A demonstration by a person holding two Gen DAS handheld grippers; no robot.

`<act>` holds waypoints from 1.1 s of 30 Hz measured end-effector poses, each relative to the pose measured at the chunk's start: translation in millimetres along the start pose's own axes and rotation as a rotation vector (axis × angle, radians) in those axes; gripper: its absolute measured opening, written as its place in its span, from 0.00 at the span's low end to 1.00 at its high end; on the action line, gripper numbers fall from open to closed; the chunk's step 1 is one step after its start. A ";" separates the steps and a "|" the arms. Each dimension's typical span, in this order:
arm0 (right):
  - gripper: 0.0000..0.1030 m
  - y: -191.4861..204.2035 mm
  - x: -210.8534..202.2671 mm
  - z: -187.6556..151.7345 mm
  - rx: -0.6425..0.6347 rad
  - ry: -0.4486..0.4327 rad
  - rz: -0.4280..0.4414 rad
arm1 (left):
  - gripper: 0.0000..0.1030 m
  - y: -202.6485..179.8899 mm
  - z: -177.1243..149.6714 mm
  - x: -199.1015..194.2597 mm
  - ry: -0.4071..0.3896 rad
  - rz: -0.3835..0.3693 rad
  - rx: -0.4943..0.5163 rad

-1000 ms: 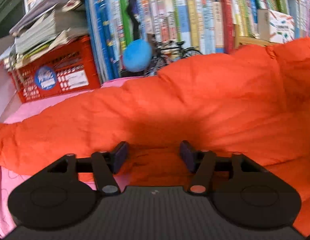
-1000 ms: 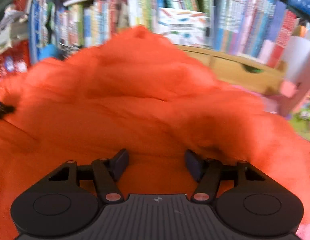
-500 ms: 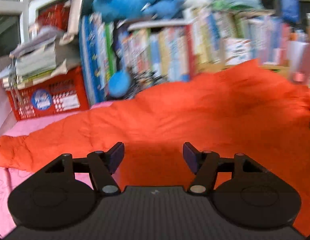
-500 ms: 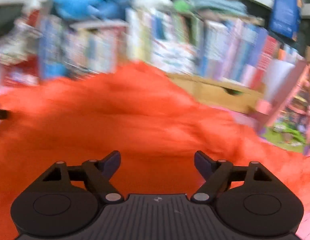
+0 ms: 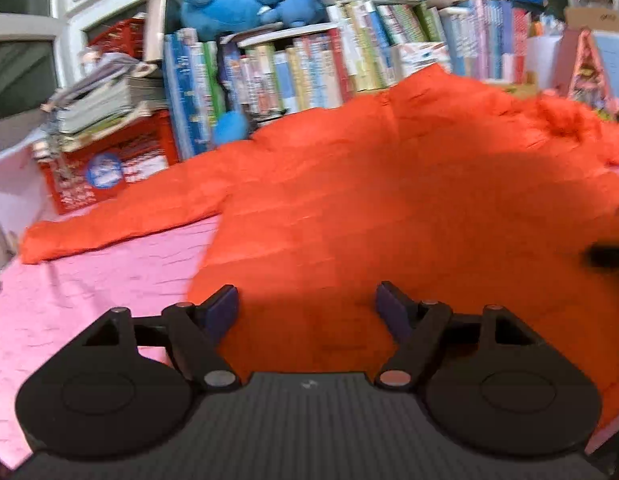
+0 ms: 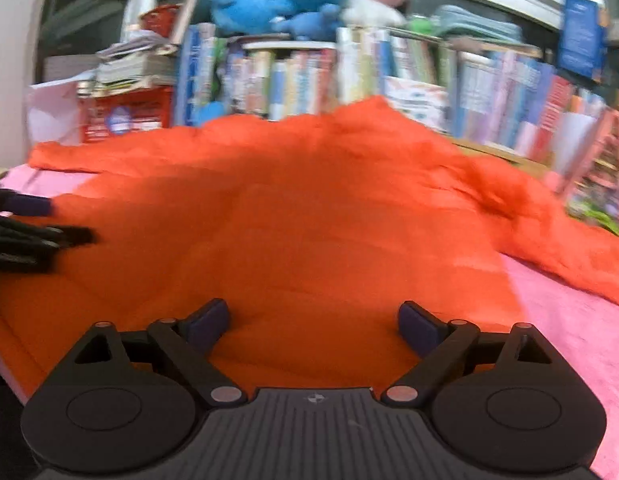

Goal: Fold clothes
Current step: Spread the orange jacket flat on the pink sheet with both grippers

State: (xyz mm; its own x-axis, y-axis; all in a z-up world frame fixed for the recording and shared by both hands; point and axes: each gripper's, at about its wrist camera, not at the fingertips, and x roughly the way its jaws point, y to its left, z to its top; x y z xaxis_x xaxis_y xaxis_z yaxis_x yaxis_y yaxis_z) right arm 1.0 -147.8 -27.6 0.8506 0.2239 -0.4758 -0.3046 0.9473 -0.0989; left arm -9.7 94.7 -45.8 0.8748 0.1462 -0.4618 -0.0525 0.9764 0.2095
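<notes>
- Just one orange jacket lies spread on the pink surface, sleeves out to both sides.
- Two claws, left claw and right claw, hover above it, both spread, grasping nothing.
- One red crate stands behind.

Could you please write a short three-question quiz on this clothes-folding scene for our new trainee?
1. True or false: the left gripper is shut on the orange jacket.
2. Multiple choice: the jacket lies on a (A) pink cover, (B) wooden floor, (C) white towel.
3. Fill in: in the right wrist view, the jacket's right sleeve stretches over the ____ cover, away from the right gripper.

Key
1. False: its jaws stand open, nothing between them.
2. A
3. pink
</notes>
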 end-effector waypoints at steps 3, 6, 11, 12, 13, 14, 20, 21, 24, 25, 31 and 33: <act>0.98 -26.7 -9.6 -10.3 0.023 -0.011 -0.110 | 0.82 8.6 -7.6 -1.5 -0.027 0.044 0.025; 0.99 -60.9 -18.0 -19.7 0.112 0.002 -0.151 | 0.82 13.6 -13.7 -4.0 -0.029 0.127 0.073; 0.85 -90.6 -28.5 -15.6 0.279 0.029 -0.097 | 0.79 33.7 -1.3 -13.6 0.003 0.119 0.011; 0.81 -94.5 -32.0 -11.4 0.311 0.010 -0.054 | 0.79 36.4 5.2 -17.1 -0.007 0.100 -0.007; 0.81 -98.4 -35.5 -7.1 0.344 -0.009 -0.011 | 0.79 38.6 12.6 -21.2 -0.026 0.072 -0.025; 0.81 -102.3 -39.1 -2.9 0.376 -0.027 0.032 | 0.79 39.2 19.3 -24.3 -0.043 0.045 -0.044; 0.82 -90.6 -29.3 14.4 0.312 -0.042 0.004 | 0.79 28.5 34.4 -23.8 -0.056 -0.073 -0.095; 0.82 -88.5 -26.8 14.0 0.307 -0.034 -0.003 | 0.79 28.7 31.5 -21.8 -0.044 -0.059 -0.089; 0.90 -90.1 -25.9 7.3 0.305 -0.019 -0.017 | 0.81 42.1 27.5 -10.3 0.012 -0.060 -0.136; 0.91 -93.5 -25.9 5.4 0.315 -0.014 -0.014 | 0.81 50.2 27.5 -4.8 0.036 -0.072 -0.171; 0.92 -114.0 -11.3 14.8 0.383 -0.010 -0.012 | 0.81 77.3 31.9 26.6 0.163 -0.146 -0.300; 0.92 -113.8 -4.6 19.6 0.388 -0.005 -0.014 | 0.81 73.5 35.2 33.9 0.175 -0.156 -0.285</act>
State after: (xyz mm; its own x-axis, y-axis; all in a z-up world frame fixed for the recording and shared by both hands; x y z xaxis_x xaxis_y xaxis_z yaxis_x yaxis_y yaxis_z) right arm 40.1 -252.2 2.9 0.8560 0.2101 -0.4723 -0.1087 0.9664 0.2329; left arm 33.1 165.8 -15.7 0.7885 -0.0071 -0.6151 -0.0789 0.9905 -0.1125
